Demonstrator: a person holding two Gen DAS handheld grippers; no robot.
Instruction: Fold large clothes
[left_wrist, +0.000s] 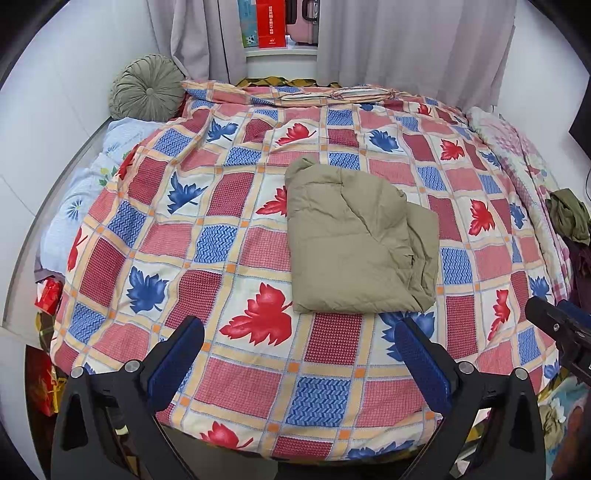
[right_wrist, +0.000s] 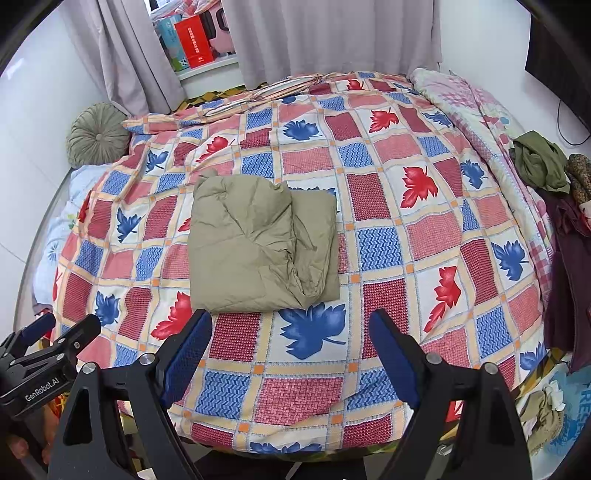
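A khaki padded garment (left_wrist: 354, 240) (right_wrist: 258, 240) lies folded into a thick rectangle in the middle of the bed, on the leaf-patterned quilt (left_wrist: 236, 258) (right_wrist: 399, 236). My left gripper (left_wrist: 299, 336) hovers open over the quilt just short of the garment's near edge, nothing between its blue pads (left_wrist: 177, 358). My right gripper (right_wrist: 291, 328) is open too, a little right of the garment's near edge, with only quilt between its fingers (right_wrist: 395, 358). Each gripper shows at the edge of the other's view: the right one (left_wrist: 561, 325), the left one (right_wrist: 48, 339).
A round green cushion (left_wrist: 146, 86) (right_wrist: 98, 134) rests at the bed's far left by grey curtains (left_wrist: 406, 44). Crumpled olive and dark clothes (right_wrist: 543, 166) pile at the right edge. A windowsill holds a red box (right_wrist: 194, 42). White walls close in on both sides.
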